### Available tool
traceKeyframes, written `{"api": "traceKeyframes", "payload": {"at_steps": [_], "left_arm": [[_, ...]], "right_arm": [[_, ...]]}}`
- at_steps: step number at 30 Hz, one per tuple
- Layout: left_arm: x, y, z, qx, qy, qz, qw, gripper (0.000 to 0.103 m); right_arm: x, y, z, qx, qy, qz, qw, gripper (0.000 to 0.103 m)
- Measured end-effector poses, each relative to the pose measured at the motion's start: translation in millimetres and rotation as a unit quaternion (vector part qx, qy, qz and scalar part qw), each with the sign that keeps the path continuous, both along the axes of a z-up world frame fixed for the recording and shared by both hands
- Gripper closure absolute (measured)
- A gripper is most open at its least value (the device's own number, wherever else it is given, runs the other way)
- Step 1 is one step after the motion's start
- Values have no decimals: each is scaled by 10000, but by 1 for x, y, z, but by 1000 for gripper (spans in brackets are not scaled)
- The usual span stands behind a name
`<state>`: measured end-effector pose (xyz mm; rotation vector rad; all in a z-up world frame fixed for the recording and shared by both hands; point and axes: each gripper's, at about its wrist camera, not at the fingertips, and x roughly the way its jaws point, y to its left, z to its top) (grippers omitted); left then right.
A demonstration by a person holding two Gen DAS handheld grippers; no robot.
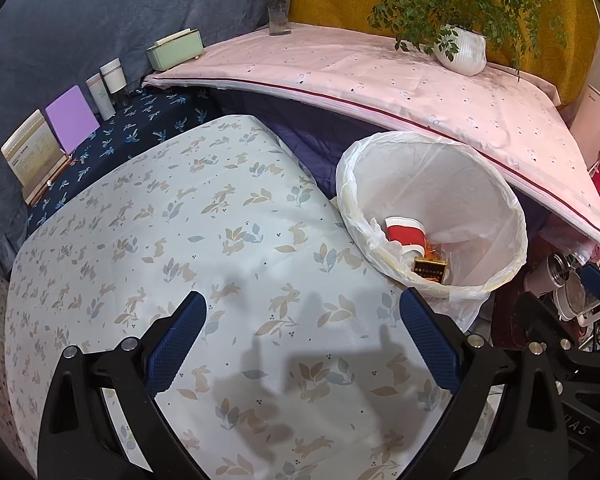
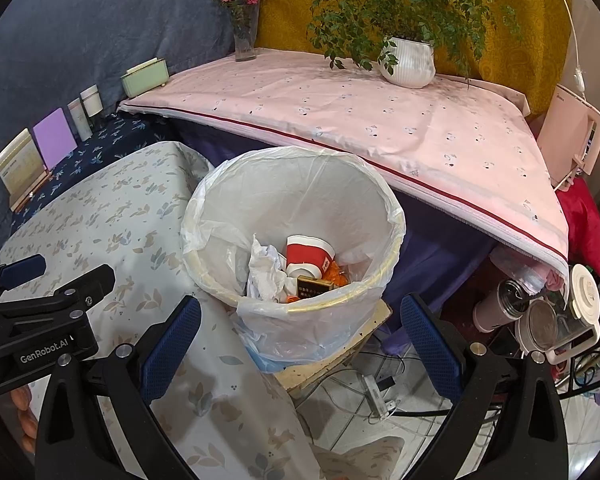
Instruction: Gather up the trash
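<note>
A white trash bin lined with a clear bag [image 2: 300, 184] stands beside the floral-cloth table [image 2: 112, 224]; it also shows in the left wrist view [image 1: 440, 184]. Inside lie a red paper cup [image 2: 306, 254], crumpled white paper [image 2: 264, 268], a small black-and-gold box [image 2: 314, 286] and orange scraps [image 2: 334, 272]. The cup [image 1: 404, 232] and box [image 1: 430, 270] show in the left view too. My left gripper [image 1: 302, 340] is open and empty above the table. My right gripper [image 2: 300, 340] is open and empty just in front of the bin.
A pink-covered table [image 2: 380, 120] holds a potted plant [image 2: 408, 60] and a flower vase [image 2: 244, 36]. A green box [image 2: 144, 76], bottles [image 2: 86, 110] and cards [image 2: 54, 136] line the left ledge. Flasks and jars [image 2: 540, 308] and cables [image 2: 376, 392] lie on the floor at right.
</note>
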<state>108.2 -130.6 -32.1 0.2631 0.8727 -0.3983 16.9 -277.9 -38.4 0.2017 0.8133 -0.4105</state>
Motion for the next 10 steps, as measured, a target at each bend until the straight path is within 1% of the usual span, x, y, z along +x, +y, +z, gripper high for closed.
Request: {"api": "traceKeyframes", "payload": {"at_steps": [10], "left_arm": [[0,0,-1,27,3,23,10000,10]], "right_arm": [[0,0,1,10,-9,-4,10000,7]]}}
